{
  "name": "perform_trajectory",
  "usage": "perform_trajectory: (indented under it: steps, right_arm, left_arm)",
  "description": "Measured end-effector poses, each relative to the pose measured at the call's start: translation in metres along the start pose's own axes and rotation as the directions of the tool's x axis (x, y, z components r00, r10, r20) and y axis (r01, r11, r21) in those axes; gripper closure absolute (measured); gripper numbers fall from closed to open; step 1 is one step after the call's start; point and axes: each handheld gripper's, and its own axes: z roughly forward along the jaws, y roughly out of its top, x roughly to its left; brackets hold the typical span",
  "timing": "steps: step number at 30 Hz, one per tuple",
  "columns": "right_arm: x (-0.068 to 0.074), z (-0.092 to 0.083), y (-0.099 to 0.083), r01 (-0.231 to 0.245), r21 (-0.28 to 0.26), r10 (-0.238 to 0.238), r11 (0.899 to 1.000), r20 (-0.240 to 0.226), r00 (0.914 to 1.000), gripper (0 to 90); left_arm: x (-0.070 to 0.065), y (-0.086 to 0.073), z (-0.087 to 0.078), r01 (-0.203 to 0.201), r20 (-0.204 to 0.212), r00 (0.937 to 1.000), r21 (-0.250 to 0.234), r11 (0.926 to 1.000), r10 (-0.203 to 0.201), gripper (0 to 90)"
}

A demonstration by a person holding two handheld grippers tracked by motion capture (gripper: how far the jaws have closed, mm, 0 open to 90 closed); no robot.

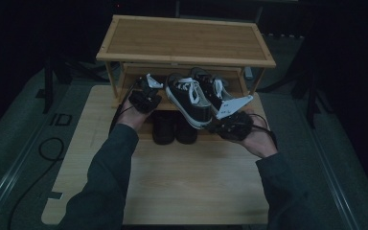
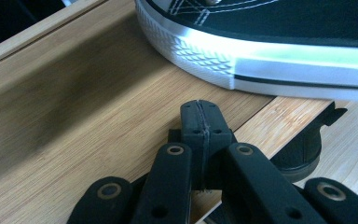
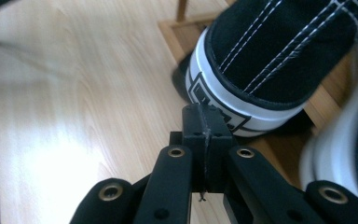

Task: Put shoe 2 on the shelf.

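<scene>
Two black-and-white lace-up sneakers rest on the lower shelf (image 1: 235, 79) of a bamboo shoe rack (image 1: 187, 40), heels jutting over its front edge. The nearer sneaker (image 1: 188, 100) lies left of the other sneaker (image 1: 212, 88). My left gripper (image 1: 147, 88) is shut and empty, just left of the nearer sneaker's toe (image 2: 261, 42); its jaws (image 2: 200, 114) meet above the shelf board (image 2: 74, 102). My right gripper (image 1: 215, 120) is shut with nothing in it, its tip (image 3: 205, 116) right at the sneaker's heel (image 3: 270, 60). Whether it touches, I cannot tell.
Two plain black shoes (image 1: 164, 125) (image 1: 186, 129) stand under the shelf on the pale wooden table (image 1: 182, 187); one black shoe (image 2: 303, 154) peeks out below the shelf edge. The rack's top board is bare. A cable (image 1: 48, 148) lies on the floor at the left.
</scene>
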Motion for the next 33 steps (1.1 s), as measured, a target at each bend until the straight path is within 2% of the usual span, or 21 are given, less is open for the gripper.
perform_trajectory:
  steps: [3, 4, 9, 15, 19, 21, 22, 24, 30, 33]
  right_arm:
    - [0.004, 0.007, 0.011, 0.014, -0.011, -0.015, 1.000, -0.038, 0.9992, 90.0]
    - [0.004, 0.009, 0.013, 0.024, -0.015, -0.025, 1.000, -0.040, 0.9989, 90.0]
    - [0.003, 0.012, 0.017, 0.018, -0.034, -0.020, 0.999, -0.060, 0.9980, 90.0]
    - [-0.001, 0.021, 0.021, 0.002, -0.057, -0.004, 0.998, -0.030, 0.9996, 90.0]
    - [0.000, 0.026, 0.026, 0.007, -0.079, -0.010, 0.997, -0.041, 0.9991, 90.0]
    - [0.001, 0.028, 0.030, 0.014, -0.083, -0.014, 0.996, -0.005, 0.9999, 90.0]
    - [0.000, 0.031, 0.032, 0.015, -0.070, -0.012, 0.997, 0.035, 0.9993, 90.0]
    - [-0.005, 0.037, 0.032, -0.008, -0.075, 0.008, 0.997, 0.002, 1.0000, 90.0]
    - [0.000, 0.046, 0.034, 0.009, -0.064, -0.010, 0.998, -0.007, 0.9999, 90.0]
    - [0.001, 0.050, 0.032, 0.005, -0.065, -0.006, 0.998, -0.015, 0.9999, 90.0]
  left_arm:
    - [0.000, -0.001, 0.000, 0.006, -0.003, 1.0000, -0.003, 1.0000, -0.006, 90.0]
    - [-0.001, -0.001, 0.000, 0.010, -0.003, 0.9999, -0.007, 0.9999, -0.010, 90.0]
    - [-0.002, 0.000, 0.000, 0.002, -0.015, 0.9999, -0.001, 1.0000, -0.002, 90.0]
    - [-0.003, 0.000, 0.000, -0.003, -0.023, 0.9997, 0.002, 1.0000, 0.003, 90.0]
    - [-0.004, 0.000, 0.000, -0.002, -0.025, 0.9997, 0.001, 1.0000, 0.002, 90.0]
    - [-0.004, 0.000, 0.000, -0.003, -0.027, 0.9996, 0.000, 1.0000, 0.003, 90.0]
    - [-0.004, 0.000, 0.000, -0.004, -0.033, 0.9995, 0.000, 1.0000, 0.004, 90.0]
    - [-0.004, 0.000, 0.000, -0.004, -0.032, 0.9995, -0.002, 1.0000, 0.004, 90.0]
    - [-0.003, 0.000, 0.000, -0.010, -0.020, 0.9998, 0.000, 1.0000, 0.010, 90.0]
    - [-0.001, 0.000, -0.001, -0.032, -0.034, 0.9989, 0.008, 0.9995, 0.032, 90.0]
